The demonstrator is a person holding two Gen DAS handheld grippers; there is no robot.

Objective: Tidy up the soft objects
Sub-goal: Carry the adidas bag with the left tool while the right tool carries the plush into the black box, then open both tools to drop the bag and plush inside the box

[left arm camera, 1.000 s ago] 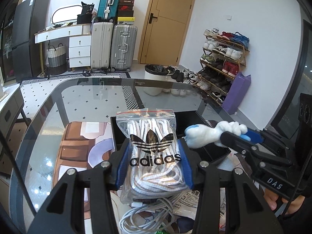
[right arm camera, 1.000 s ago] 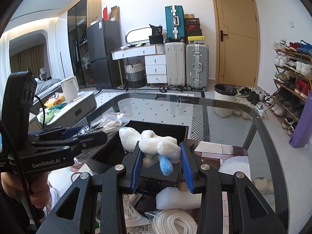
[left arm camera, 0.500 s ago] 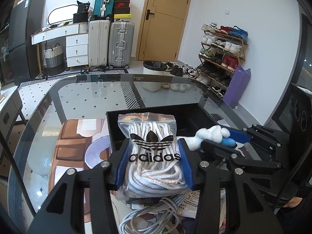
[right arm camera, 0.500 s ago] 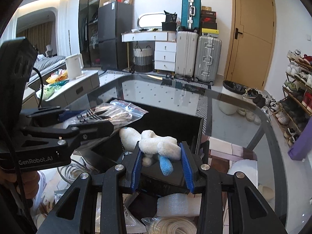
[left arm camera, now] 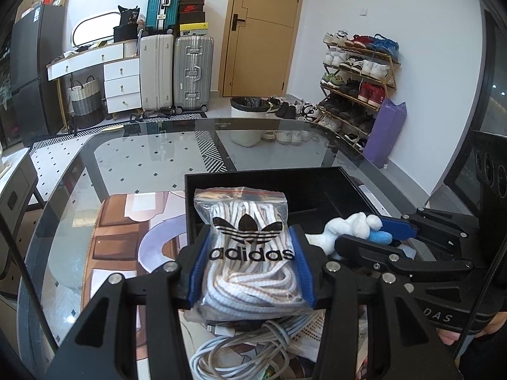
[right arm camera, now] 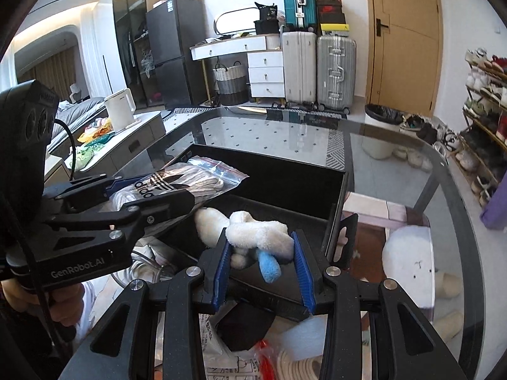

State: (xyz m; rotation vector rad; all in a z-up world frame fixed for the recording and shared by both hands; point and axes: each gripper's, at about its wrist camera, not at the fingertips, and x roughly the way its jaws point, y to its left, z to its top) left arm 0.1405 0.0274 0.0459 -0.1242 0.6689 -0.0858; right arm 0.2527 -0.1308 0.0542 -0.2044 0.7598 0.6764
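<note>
Above the near wall of the black box (left arm camera: 317, 186), which sits on the glass surface (left arm camera: 152, 158), two tools hold one item each. Left tool (left arm camera: 250, 266) is clenched on one clear zip bag of laces (left arm camera: 250, 247); bag stands upright between the blue pads, long axis vertical, red zip strip at the top and pointing away from the camera toward the box's far wall, printed adidas logo facing the lens. Laces inside are white with brownish flecks, coiled. From the right wrist view the same bag (right arm camera: 177, 183) lies tilted, its sealed end reaching out over the box's left part. Right tool (right arm camera: 261, 262) is clenched on one white plush toy (right arm camera: 256, 234) with a single blue limb (right arm camera: 269, 267) hanging down toward the camera; toy's long axis runs roughly crosswise between the pads, one white end sticking out left past the pad. In the left wrist view the toy (left arm camera: 351, 228) sits just right of the bag, over the box's right part. Below the box's near wall: one loose coil of grey cable (left arm camera: 240, 345), printed papers, one white foam piece (right arm camera: 301, 335).
</note>
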